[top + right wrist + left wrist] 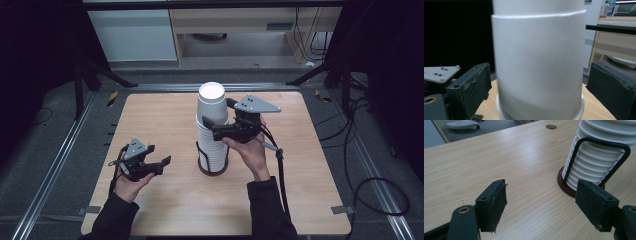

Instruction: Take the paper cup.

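Note:
A tall stack of upturned white cups (212, 150) stands in a black wire holder (599, 141) on a round brown base (564, 185) at the middle of the table. The top cup (212, 102) sits raised above the rest. My right gripper (214, 129) reaches in from the right and is shut on this top cup (536, 62), one pad (474, 85) against each side. My left gripper (162, 165) hovers low over the wood to the left of the stack, open, with nothing between its pads (496, 200).
The wooden table (165, 115) has a small round hole (551, 126) near its far edge. Metal rails run along both sides, and black cables (370, 185) lie on the floor at the right. A pale cabinet (235, 20) stands behind.

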